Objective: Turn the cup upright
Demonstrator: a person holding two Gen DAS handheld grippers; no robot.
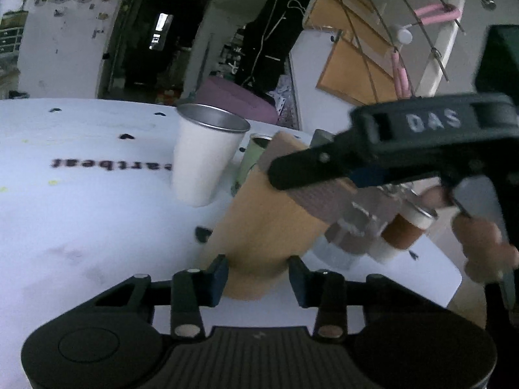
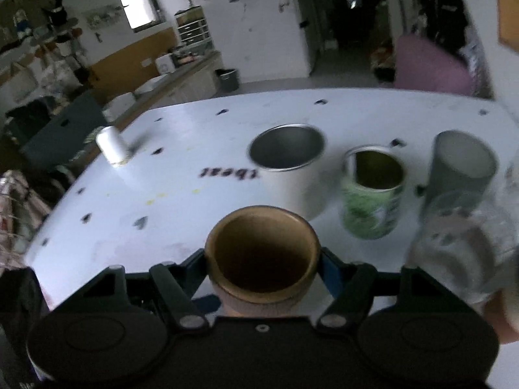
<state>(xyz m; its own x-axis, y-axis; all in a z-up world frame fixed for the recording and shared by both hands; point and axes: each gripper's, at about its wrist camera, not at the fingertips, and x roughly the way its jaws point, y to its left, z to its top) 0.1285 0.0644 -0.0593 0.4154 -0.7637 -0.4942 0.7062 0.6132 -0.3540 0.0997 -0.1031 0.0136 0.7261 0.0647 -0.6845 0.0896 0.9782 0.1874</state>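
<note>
A tan cup with a brown ribbed band [image 1: 269, 220] stands tilted, mouth up, on the white table [image 1: 81, 214]. In the right wrist view I look into its open mouth [image 2: 262, 259]. My right gripper [image 2: 263, 265] is shut on it near the rim; in the left wrist view that gripper [image 1: 311, 165] reaches in from the right. My left gripper [image 1: 258, 278] has its fingers [image 1: 218, 277] on either side of the cup's base, a little apart from it, open.
A white metal-rimmed cup [image 1: 204, 155] [image 2: 288, 168], a green can [image 2: 373, 194], a grey cup [image 2: 457, 175] and a clear glass [image 2: 467, 253] stand upright nearby. A brown-and-white cup [image 1: 402, 233] lies at the right. A small white cylinder [image 2: 112, 144] sits far left.
</note>
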